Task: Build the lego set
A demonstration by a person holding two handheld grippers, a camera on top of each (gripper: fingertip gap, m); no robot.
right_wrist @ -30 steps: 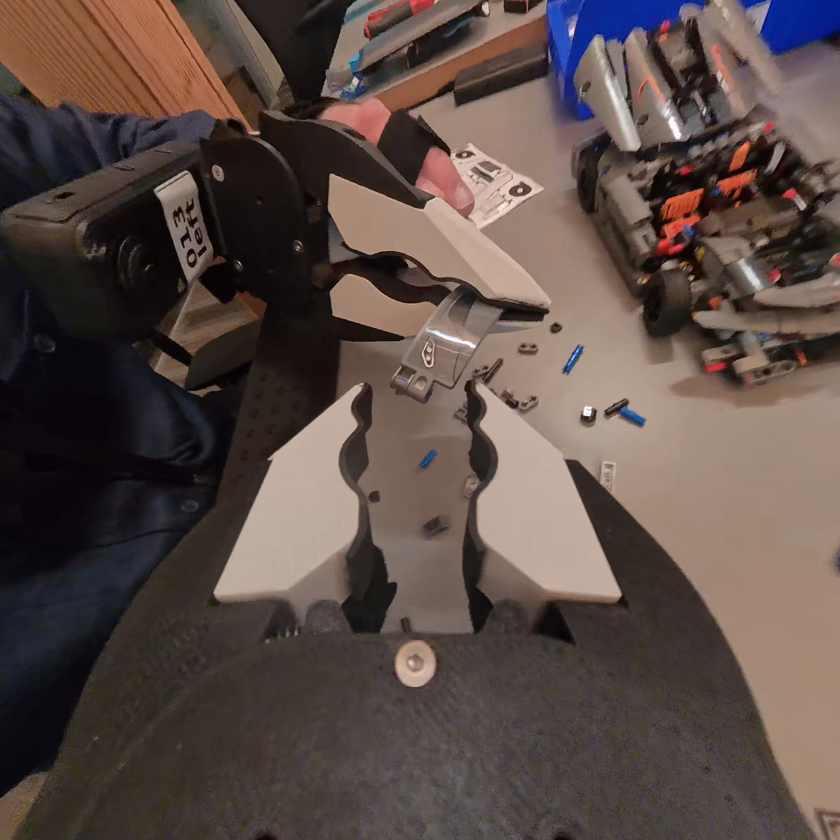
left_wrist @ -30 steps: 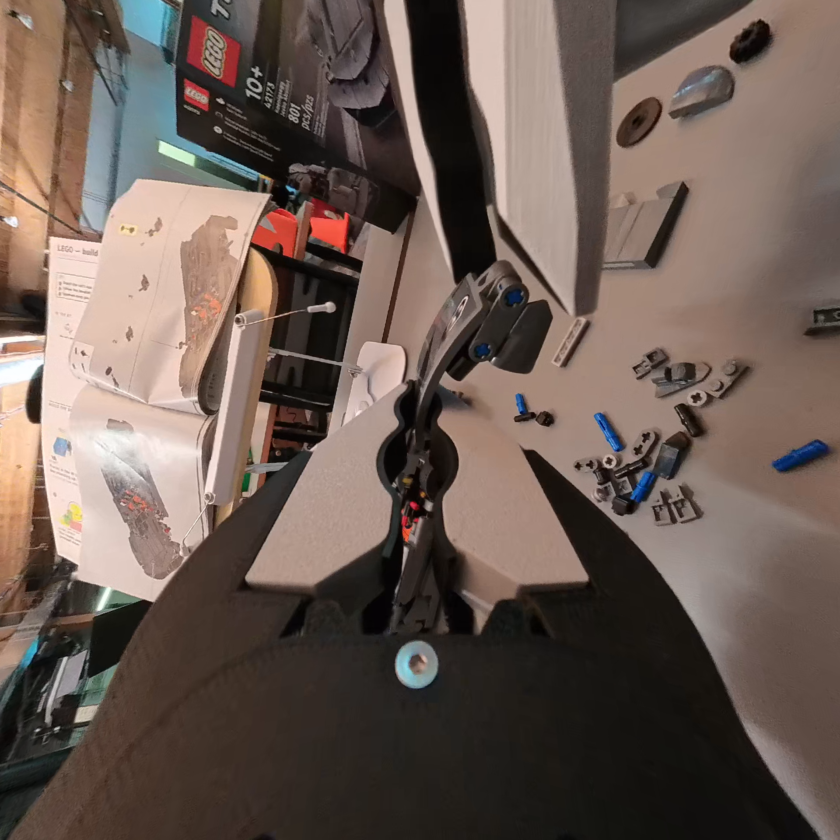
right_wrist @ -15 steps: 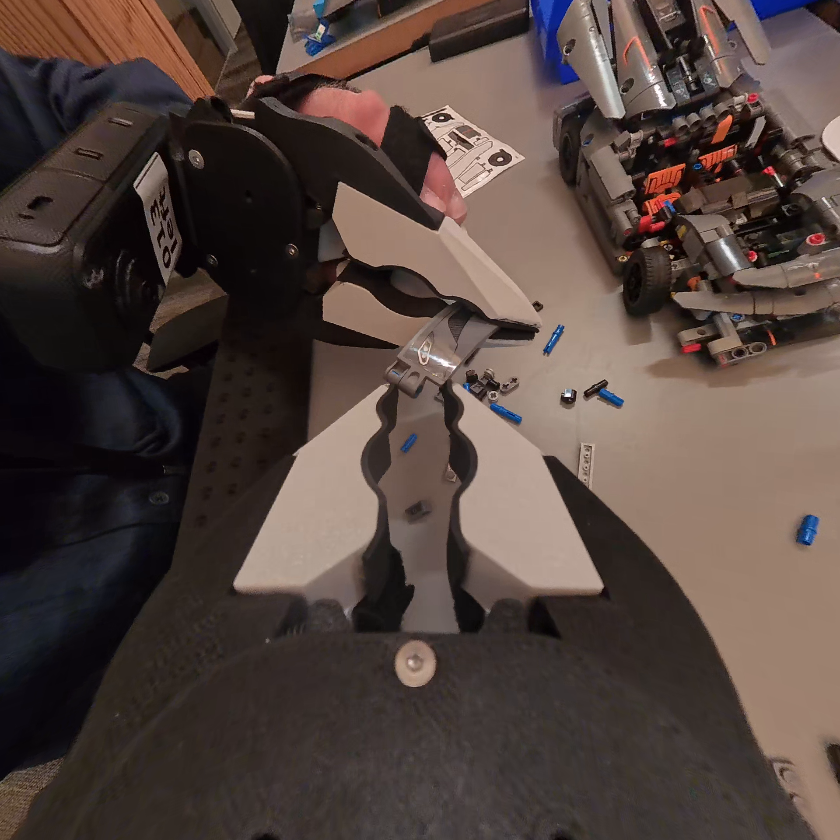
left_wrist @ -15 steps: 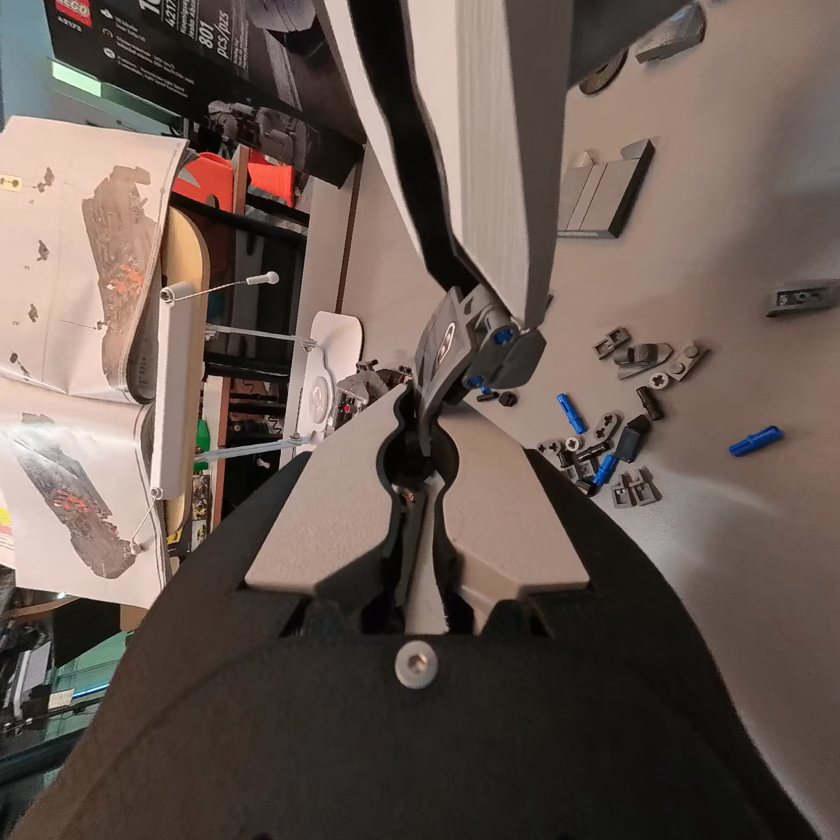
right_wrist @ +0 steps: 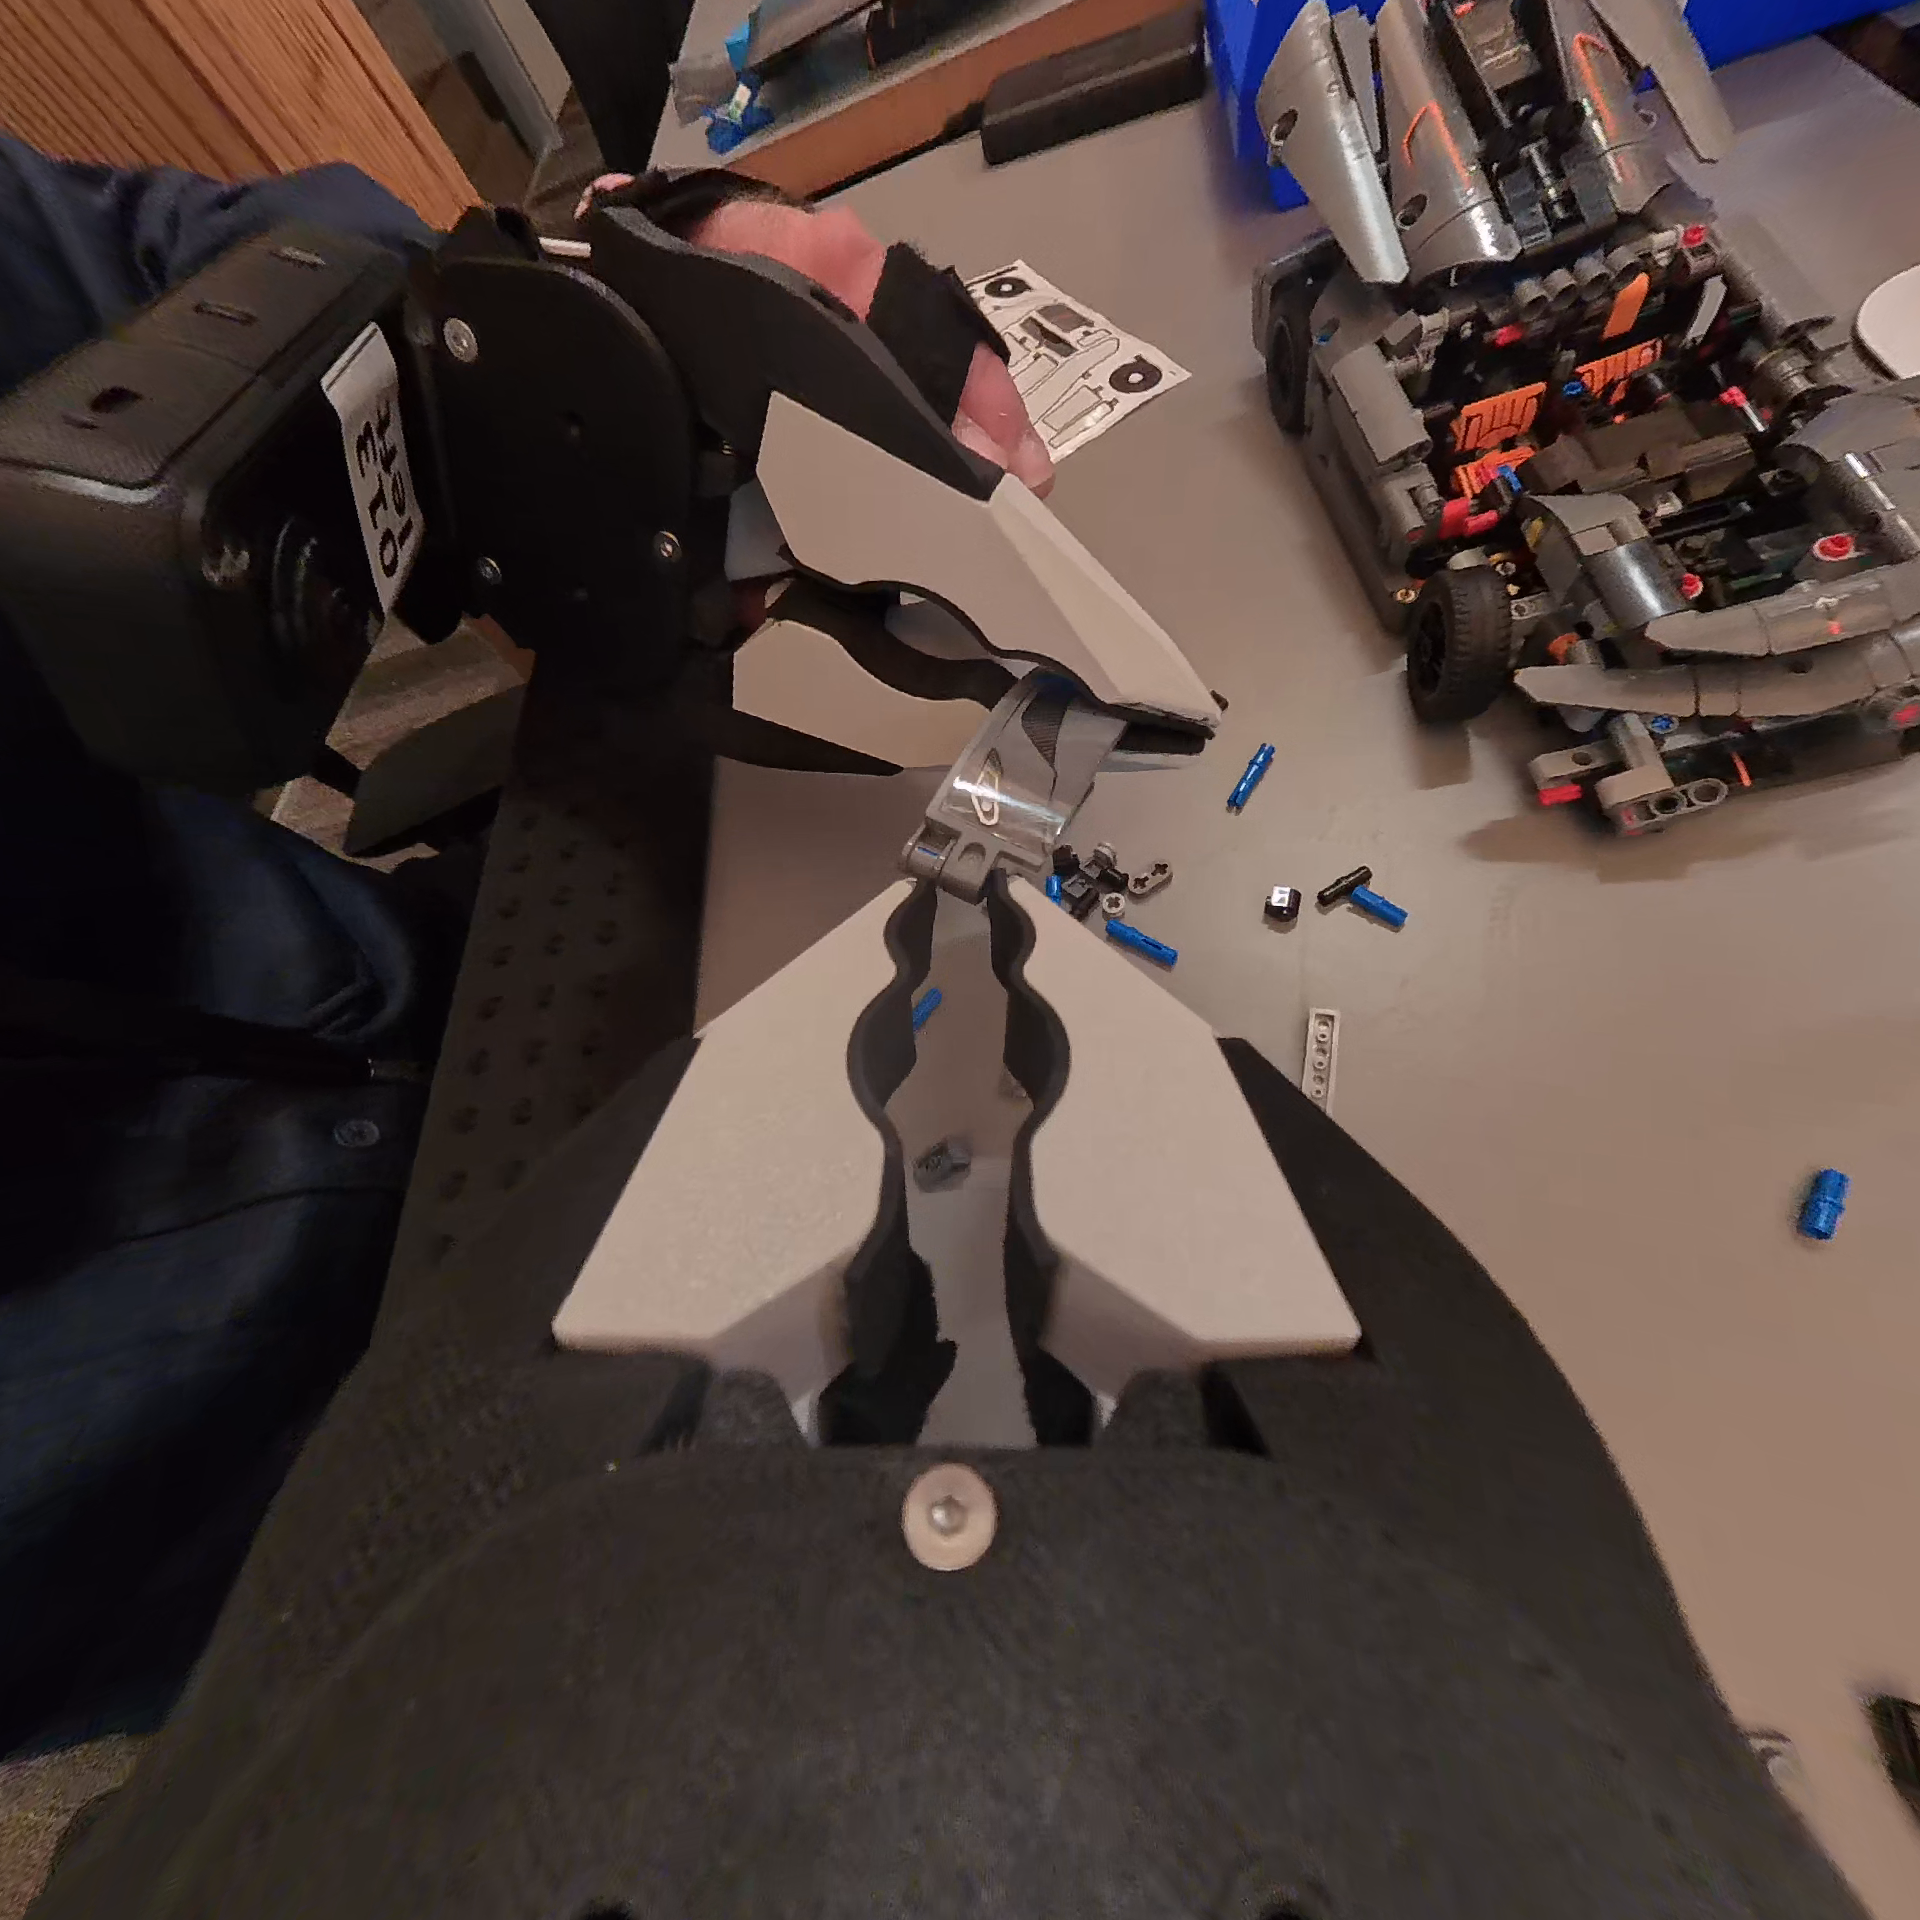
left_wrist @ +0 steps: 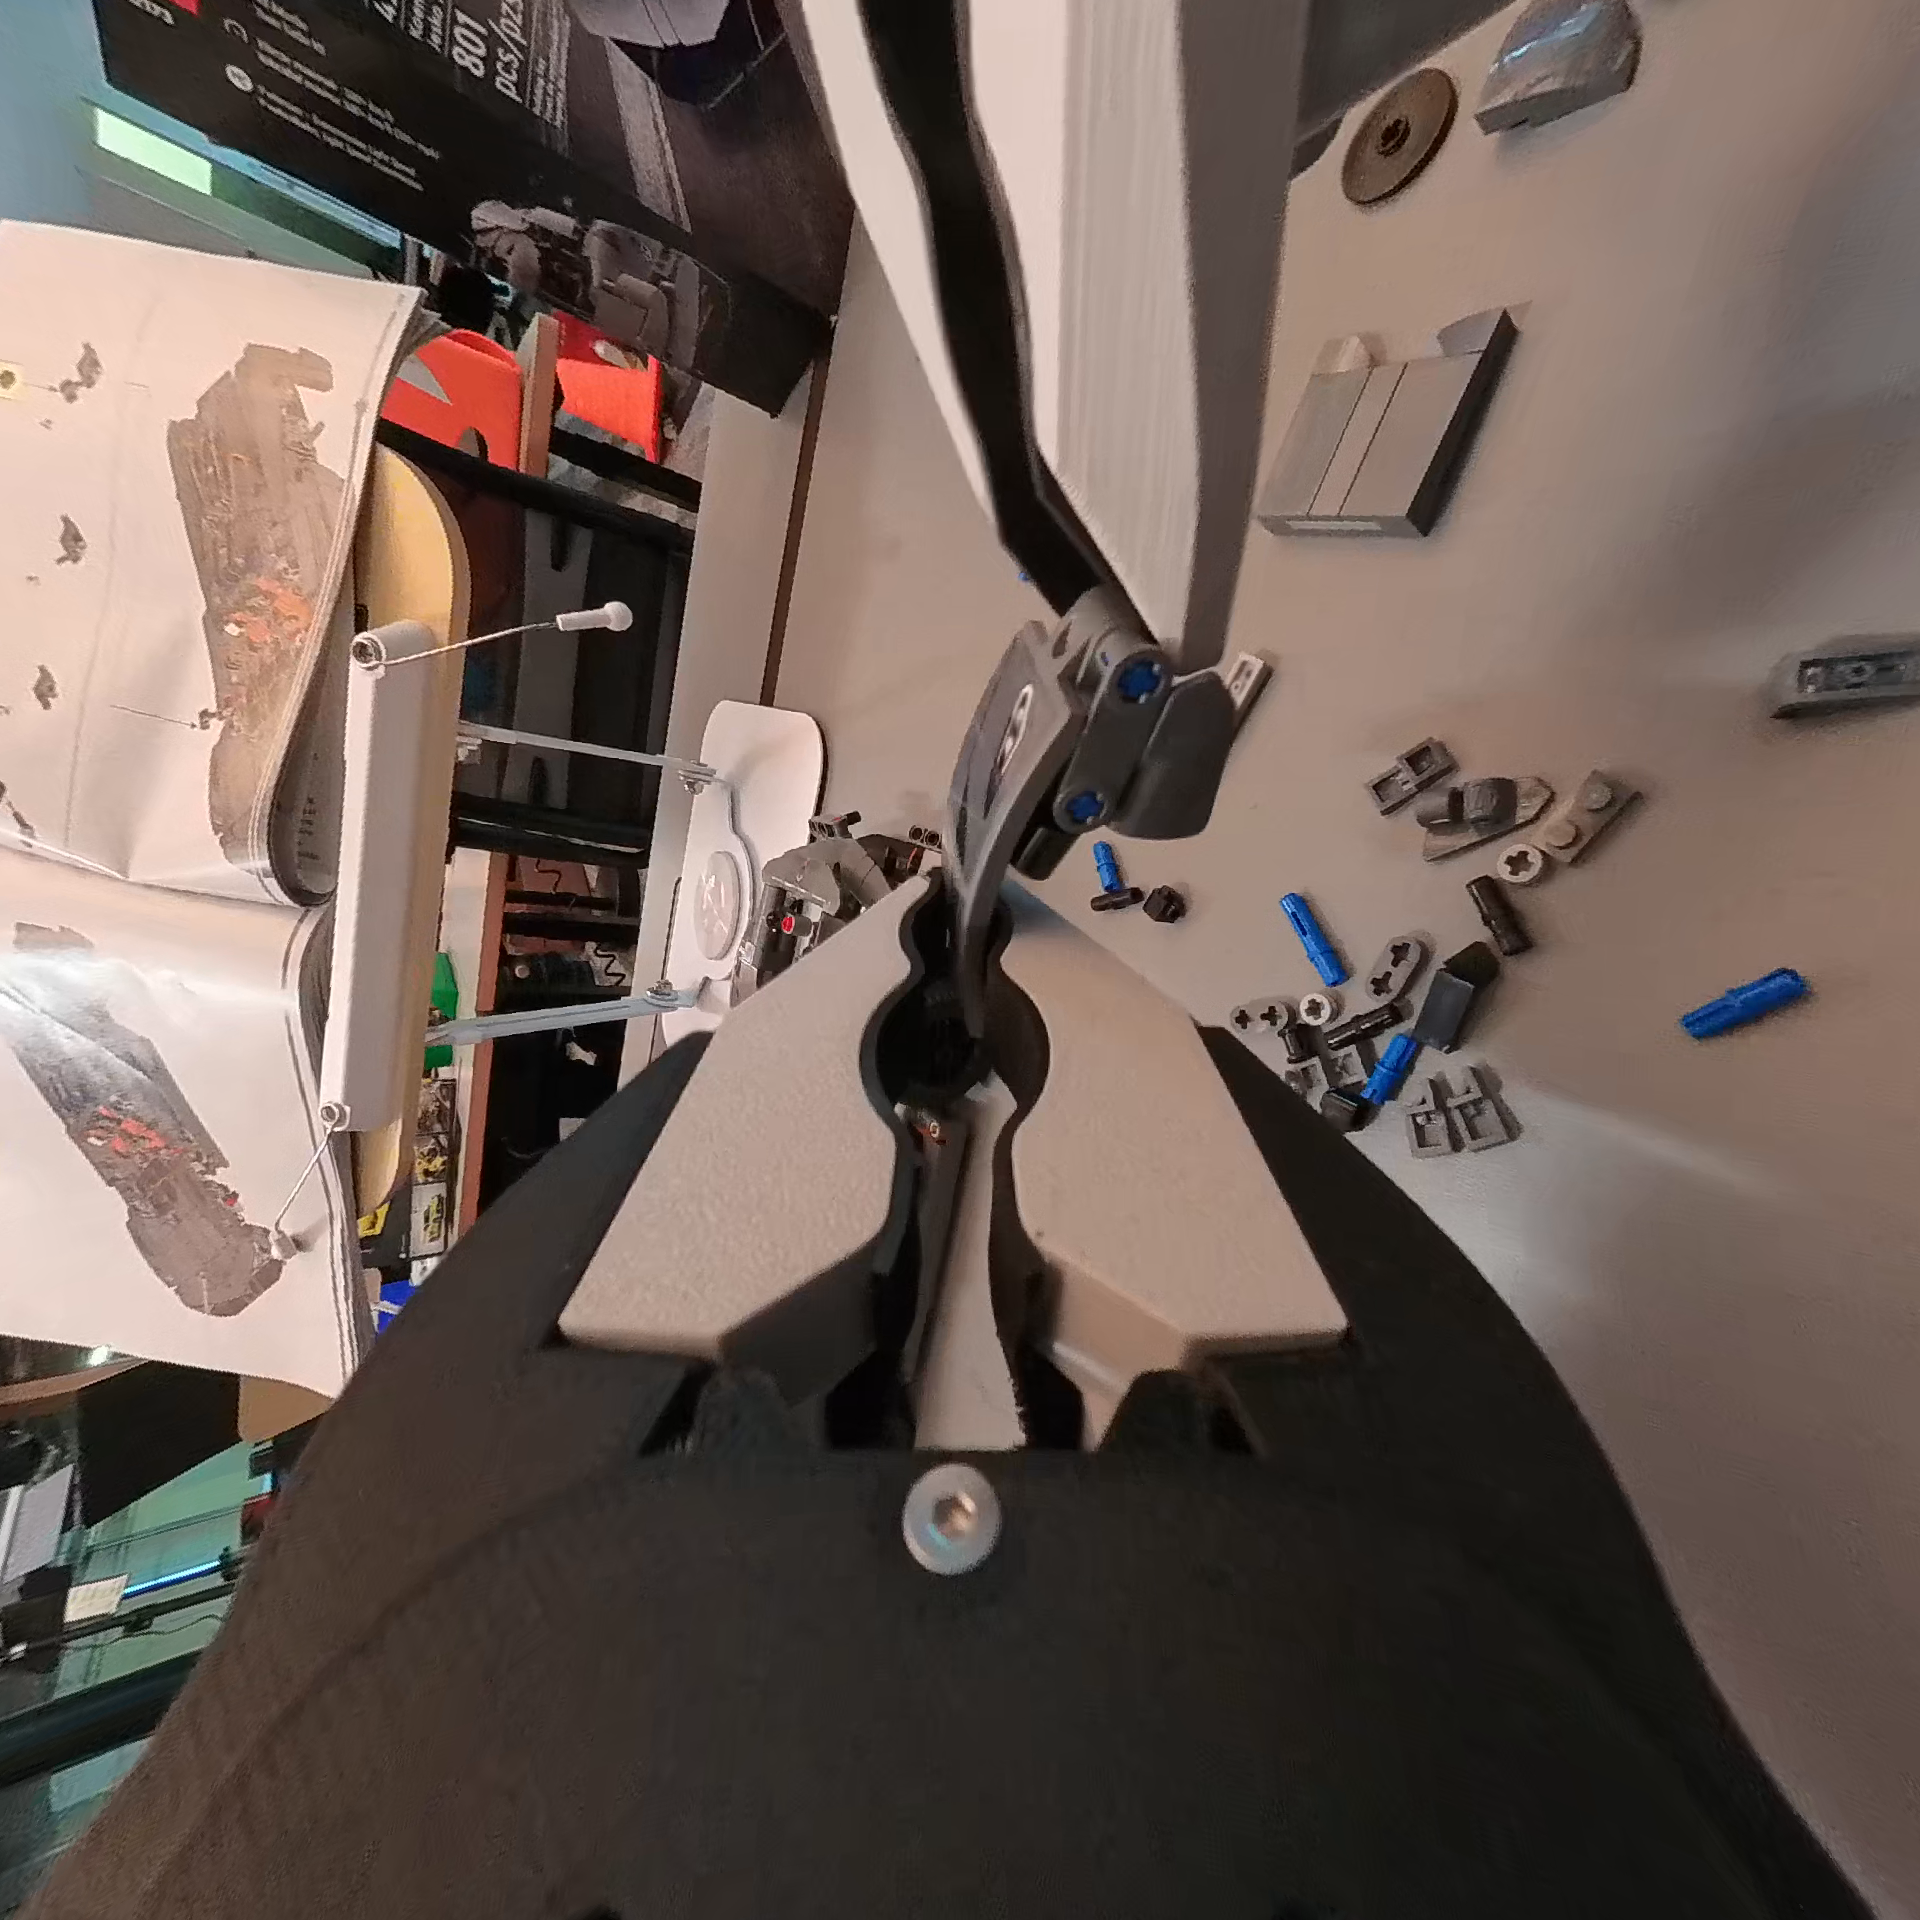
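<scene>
Curved grey panel piece [left_wrist: 997, 769], glossy with a dark oval mark on its face, carries a dark grey block fixed by two blue pins [left_wrist: 1138, 681] at one end. It hangs mid-frame above the grey table [left_wrist: 1662, 1299]. Left gripper [left_wrist: 961, 914] pinches its thin lower edge. Right gripper [right_wrist: 956, 896], nearly pressed together, pinches the pinned end at its tips. Loose pieces [left_wrist: 1382, 1029] lie scattered at right; the half-built car [right_wrist: 1621, 436] sits upper right.

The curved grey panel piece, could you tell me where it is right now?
The curved grey panel piece is held above the table, clamped in the left tool, its lower end between the right tool's tips.
</scene>
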